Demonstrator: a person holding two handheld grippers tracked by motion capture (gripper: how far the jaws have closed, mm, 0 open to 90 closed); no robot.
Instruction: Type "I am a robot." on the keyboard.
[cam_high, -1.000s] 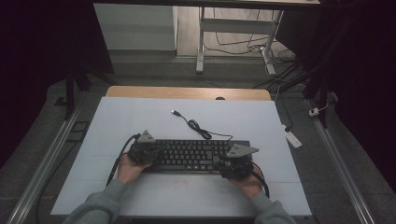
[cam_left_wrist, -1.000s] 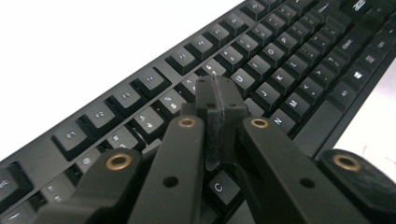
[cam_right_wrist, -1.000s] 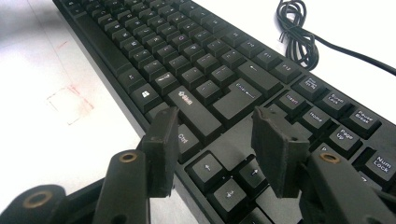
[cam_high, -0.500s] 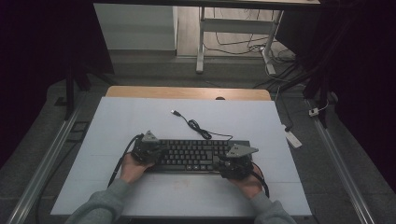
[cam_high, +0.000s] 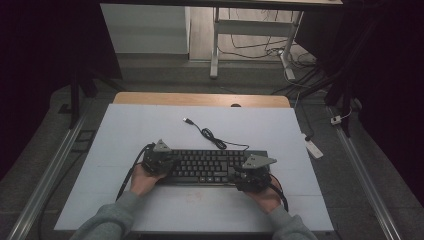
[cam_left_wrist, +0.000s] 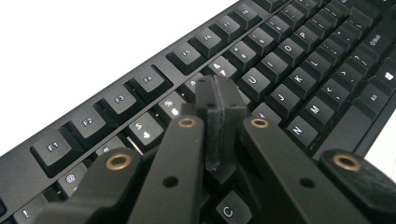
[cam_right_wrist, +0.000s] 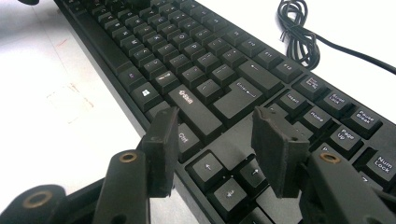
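I hover my left gripper (cam_left_wrist: 217, 100), jaws pressed together, over the keyboard (cam_high: 210, 165); my right gripper (cam_right_wrist: 217, 149) gapes. Probably typing; next, press one key squarely.

The keyboard (cam_high: 210, 167) lies across the near middle of the counter (cam_high: 125, 130), its cable (cam_high: 212, 137) trailing behind it toward the far edge. The left tongs (cam_high: 159, 161) sit over its left end, the right tongs (cam_high: 250, 175) over its right end.

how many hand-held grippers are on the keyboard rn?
2. Left hand-held gripper, shut, over the keyboard's left end; right hand-held gripper, open, over its right end by the arrow keys.
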